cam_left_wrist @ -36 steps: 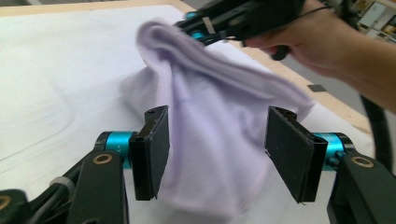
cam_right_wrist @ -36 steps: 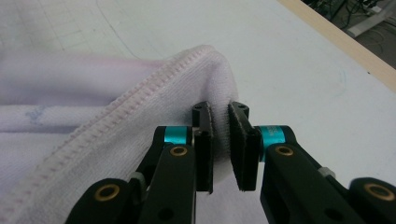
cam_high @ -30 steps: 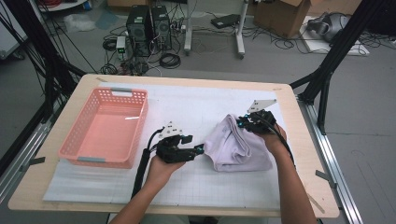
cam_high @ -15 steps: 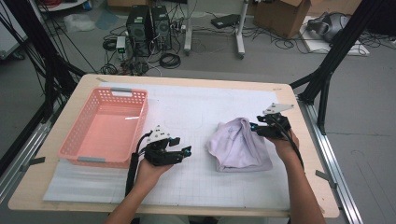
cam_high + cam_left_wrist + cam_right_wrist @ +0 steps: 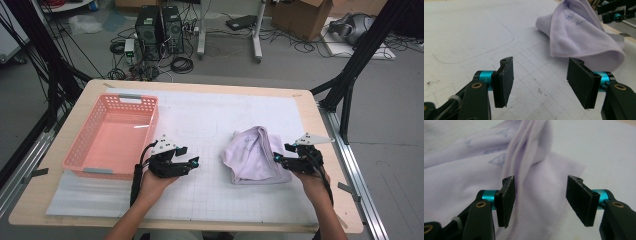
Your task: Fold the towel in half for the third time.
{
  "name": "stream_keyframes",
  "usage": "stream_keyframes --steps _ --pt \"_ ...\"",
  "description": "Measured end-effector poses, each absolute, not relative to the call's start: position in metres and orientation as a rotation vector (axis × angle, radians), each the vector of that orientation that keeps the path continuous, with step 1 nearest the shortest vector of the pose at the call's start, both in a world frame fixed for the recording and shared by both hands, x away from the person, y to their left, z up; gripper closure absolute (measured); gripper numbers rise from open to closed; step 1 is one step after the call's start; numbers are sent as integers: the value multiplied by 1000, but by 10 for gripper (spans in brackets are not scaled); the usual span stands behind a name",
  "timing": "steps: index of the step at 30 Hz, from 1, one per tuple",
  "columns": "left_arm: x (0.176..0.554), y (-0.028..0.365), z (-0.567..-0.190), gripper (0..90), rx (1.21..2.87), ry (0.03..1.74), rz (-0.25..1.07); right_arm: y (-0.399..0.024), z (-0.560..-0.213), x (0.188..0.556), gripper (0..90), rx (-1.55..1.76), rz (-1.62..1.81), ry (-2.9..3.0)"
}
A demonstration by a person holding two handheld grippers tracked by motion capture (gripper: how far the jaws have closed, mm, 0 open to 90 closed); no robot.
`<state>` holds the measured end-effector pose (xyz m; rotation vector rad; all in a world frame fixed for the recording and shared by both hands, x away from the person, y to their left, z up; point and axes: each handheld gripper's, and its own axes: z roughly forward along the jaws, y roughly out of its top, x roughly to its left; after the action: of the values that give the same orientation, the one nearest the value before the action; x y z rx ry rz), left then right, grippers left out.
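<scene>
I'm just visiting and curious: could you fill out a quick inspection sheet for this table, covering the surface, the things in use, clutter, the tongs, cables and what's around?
Surface: wooden table under a white gridded mat.
Job's things: crumpled lilac cloth on the mat's right half; empty pink basket at the left.
Clutter: nothing seen on the table.
Tongs: left tongs open over bare mat, apart from the cloth; right tongs at the cloth's right edge, their jaws just opened, cloth lying beneath them unclamped.
Cables: a black one trails from each hand-held tool.
Surroundings: computer towers, loose floor wiring, cardboard box, black frame legs.
</scene>
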<state>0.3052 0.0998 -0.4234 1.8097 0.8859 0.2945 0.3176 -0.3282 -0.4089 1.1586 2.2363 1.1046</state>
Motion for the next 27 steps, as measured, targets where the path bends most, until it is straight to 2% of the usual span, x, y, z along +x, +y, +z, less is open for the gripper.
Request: stream_keyframes --steps 2,3,6,7,9,17,19,22,27 --pt "305 101 -425 387 1808 886 289 -321 -415 313 381 1170 1118 2257" --pt "304 101 -425 388 1807 888 289 -317 -418 311 404 1172 1114 2282" --pt "304 103 -426 388 1804 892 285 -308 -423 308 678 1130 1048 2335" --pt "303 103 -426 388 1801 895 284 -309 -423 308 801 1132 1035 2342" --pt "303 103 -427 388 1803 894 281 -312 -421 307 837 1147 1042 2331" --pt "304 105 -427 390 1792 901 286 -335 -415 292 821 1266 937 2253" --pt "304 105 -427 390 1793 900 285 -338 -418 290 716 1279 927 2243" --pt "304 104 -427 390 1792 897 285 -340 -413 288 606 1272 971 2188" --pt "304 105 -427 390 1785 901 285 -321 -393 294 556 1159 1049 2176"
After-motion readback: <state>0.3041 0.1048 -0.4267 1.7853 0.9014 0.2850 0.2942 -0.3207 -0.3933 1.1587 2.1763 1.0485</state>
